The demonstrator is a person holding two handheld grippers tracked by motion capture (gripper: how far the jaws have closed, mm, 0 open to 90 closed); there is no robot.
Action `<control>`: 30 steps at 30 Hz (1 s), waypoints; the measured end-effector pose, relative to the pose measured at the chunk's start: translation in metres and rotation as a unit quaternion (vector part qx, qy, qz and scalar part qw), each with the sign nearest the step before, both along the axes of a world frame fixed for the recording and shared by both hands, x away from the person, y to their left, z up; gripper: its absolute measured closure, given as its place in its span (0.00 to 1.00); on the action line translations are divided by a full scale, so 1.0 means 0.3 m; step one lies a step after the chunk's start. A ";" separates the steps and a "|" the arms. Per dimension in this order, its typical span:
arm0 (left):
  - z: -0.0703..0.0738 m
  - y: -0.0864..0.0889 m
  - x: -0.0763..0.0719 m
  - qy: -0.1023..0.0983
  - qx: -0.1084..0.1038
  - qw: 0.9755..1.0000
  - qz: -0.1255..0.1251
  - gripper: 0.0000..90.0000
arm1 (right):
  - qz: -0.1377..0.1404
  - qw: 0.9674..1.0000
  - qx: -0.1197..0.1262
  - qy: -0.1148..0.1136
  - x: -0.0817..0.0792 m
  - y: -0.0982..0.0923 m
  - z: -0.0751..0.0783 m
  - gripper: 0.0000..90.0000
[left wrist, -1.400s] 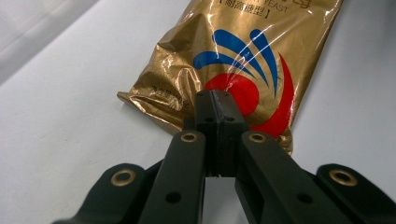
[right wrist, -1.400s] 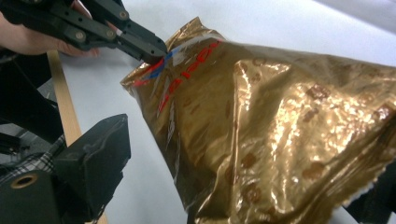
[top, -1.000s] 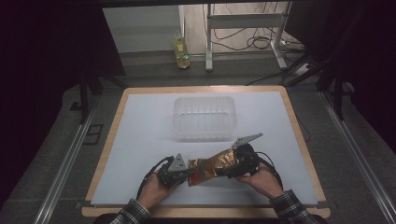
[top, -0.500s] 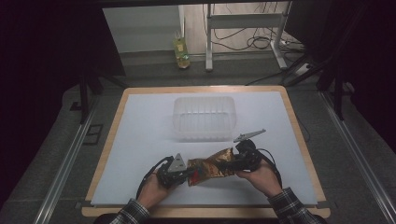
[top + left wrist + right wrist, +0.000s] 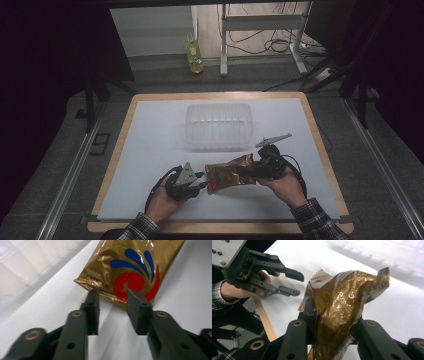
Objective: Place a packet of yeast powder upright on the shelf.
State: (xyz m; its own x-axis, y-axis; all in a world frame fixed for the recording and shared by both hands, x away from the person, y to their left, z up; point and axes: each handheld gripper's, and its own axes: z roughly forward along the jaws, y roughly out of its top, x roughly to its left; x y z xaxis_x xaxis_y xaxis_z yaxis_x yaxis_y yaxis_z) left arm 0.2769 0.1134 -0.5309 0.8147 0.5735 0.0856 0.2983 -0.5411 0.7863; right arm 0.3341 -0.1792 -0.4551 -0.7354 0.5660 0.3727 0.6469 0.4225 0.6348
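Note:
A crinkled gold foil pouch [image 5: 227, 174] with a red and blue swirl lies near the table's front, its right end raised. My right gripper [image 5: 250, 173] is shut on that end; in the right gripper view the foil [image 5: 342, 297] bulges up between the jaws of the right gripper [image 5: 334, 315]. My left gripper [image 5: 202, 181] stands open just left of the pouch. In the left gripper view the left gripper [image 5: 112, 293] has its tips at the lower seam of the pouch [image 5: 132, 262], with nothing between them. The right gripper view also takes in the left gripper [image 5: 299, 285], held by a hand.
A clear plastic tub [image 5: 218, 125] stands behind the pouch at mid-table. The white mat [image 5: 150, 145] covers a wooden-edged table [image 5: 119, 145]. On the floor beyond are a yellow bottle [image 5: 194, 56] and cables.
My right gripper has turned and shifted slightly right, with its grey plate higher, still holding the pouch. The left gripper has barely moved.

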 end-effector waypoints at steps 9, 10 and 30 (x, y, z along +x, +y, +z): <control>0.002 0.002 -0.001 -0.019 -0.009 1.000 0.007 0.45 | -0.011 1.000 -0.001 -0.016 0.006 -0.015 0.041 0.77; 0.004 0.002 -0.001 -0.021 -0.016 1.000 0.004 0.43 | -0.012 1.000 0.003 -0.017 0.009 -0.017 0.047 0.77; 0.011 0.006 -0.003 -0.017 -0.055 0.998 -0.005 0.08 | -0.041 0.999 0.003 -0.028 0.048 -0.048 0.141 0.77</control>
State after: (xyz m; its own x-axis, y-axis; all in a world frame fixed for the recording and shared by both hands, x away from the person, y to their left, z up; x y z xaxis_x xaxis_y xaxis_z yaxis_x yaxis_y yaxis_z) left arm 0.2759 0.1151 -0.5276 0.8187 0.5720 0.0499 0.2654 -0.4542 0.8505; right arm 0.3486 -0.1934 -0.4128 -0.7059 0.6238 0.3355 0.6429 0.3653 0.6732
